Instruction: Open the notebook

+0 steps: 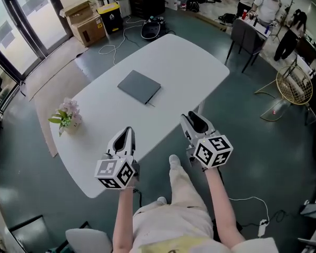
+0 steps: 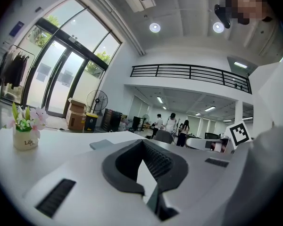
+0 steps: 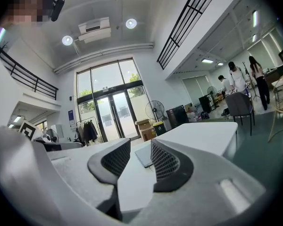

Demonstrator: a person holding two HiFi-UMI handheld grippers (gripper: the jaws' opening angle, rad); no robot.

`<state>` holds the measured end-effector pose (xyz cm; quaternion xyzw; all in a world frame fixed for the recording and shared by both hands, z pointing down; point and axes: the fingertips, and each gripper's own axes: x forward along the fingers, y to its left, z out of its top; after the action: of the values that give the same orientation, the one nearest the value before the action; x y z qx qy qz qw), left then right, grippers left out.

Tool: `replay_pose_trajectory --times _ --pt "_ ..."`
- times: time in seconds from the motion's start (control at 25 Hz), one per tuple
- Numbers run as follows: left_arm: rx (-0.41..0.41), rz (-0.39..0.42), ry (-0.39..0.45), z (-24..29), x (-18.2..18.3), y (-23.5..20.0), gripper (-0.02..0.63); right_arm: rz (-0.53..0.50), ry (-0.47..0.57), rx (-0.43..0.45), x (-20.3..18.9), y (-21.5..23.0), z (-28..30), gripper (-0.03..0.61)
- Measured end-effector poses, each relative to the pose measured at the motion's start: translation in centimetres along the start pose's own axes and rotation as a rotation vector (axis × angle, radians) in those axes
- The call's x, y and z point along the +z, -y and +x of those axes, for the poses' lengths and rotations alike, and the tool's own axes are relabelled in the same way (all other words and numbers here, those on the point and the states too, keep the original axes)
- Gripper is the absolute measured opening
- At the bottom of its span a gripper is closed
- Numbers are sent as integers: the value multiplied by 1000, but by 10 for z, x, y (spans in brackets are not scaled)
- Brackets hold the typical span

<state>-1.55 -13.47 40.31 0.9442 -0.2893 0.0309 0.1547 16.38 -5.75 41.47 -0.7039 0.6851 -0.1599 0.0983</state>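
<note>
The closed dark grey rectangular notebook point(image 1: 139, 86) lies flat at the centre of the white oval surface point(image 1: 195, 62). At the near edge, left gripper point(image 1: 126, 135) is clenched and empty; right gripper point(image 1: 194, 120) is released and empty

Both arms reach forward, left tool point(image 1: 128, 132) jaws together, right tool point(image 1: 194, 117) jaws apart and empty.

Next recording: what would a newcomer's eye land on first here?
A closed grey notebook lies in the middle of a long white table. The left tool and right tool hover at its near edge, both empty. A small flower pot stands near the left edge.
</note>
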Motion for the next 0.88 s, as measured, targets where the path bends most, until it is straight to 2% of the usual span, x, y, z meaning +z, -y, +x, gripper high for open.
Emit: replay_pose_trajectory --times 0.36,0.88 --pt "77 -53 -23 80 8 -15 -2 31 -104 107 15 46 89 118" --pt "219 -147 -37 151 -4 -54 -2 33 -256 219 5 93 190 118"
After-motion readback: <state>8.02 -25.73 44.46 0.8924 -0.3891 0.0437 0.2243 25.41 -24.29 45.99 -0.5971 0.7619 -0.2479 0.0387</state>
